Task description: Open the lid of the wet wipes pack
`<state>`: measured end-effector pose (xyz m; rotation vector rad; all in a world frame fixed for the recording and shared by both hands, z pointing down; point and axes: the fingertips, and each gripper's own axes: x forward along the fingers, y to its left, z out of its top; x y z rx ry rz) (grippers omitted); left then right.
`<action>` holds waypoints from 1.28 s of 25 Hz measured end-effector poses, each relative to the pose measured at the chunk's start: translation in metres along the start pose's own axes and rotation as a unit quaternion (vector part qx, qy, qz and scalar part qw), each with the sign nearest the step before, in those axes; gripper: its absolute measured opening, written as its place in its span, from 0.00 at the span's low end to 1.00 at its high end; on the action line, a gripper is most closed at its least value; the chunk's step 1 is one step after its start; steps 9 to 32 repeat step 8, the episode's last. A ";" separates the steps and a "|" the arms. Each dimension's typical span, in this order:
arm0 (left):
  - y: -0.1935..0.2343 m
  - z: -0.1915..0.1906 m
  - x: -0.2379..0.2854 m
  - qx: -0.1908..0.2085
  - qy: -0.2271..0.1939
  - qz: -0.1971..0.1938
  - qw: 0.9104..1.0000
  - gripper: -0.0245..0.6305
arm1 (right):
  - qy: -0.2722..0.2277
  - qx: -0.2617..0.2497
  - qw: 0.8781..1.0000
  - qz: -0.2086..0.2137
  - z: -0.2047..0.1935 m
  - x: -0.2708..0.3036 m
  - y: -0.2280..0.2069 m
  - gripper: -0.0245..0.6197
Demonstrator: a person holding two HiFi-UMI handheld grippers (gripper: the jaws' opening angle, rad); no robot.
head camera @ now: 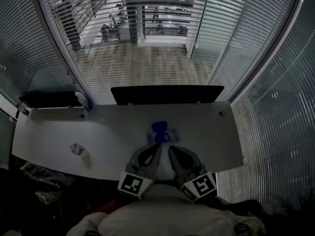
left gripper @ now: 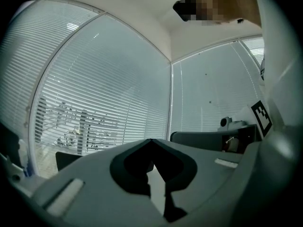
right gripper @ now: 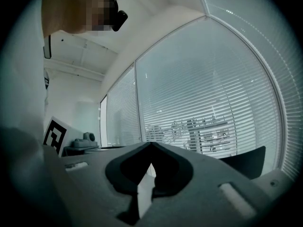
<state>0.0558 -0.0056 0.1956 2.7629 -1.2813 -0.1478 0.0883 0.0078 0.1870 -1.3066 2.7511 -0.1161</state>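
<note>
A white table stands before slatted window blinds, with a dark panel along its far edge. More blinds cover the left and right walls. Light is dim.

Left tool and right tool, both rounded grey shells, each carrying a white cube with black square markers; pale top on the person.

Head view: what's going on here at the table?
A person holds a grey left hand-held gripper and a grey right hand-held gripper level over the white table's near edge, both shut and empty. Their tips sit just short of a small blue object, likely the wipes pack. Nothing is gripped yet.
</note>
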 end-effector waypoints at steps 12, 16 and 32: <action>-0.001 0.003 -0.001 -0.004 0.003 0.002 1.000 0.04 | 0.010 0.004 1.000 0.001 0.003 -0.001 0.000 0.04; -0.001 0.003 -0.001 -0.004 0.003 0.002 1.000 0.04 | 0.010 0.004 1.000 0.001 0.003 -0.001 0.000 0.04; -0.001 0.003 -0.001 -0.004 0.003 0.002 1.000 0.04 | 0.010 0.004 1.000 0.001 0.003 -0.001 0.000 0.04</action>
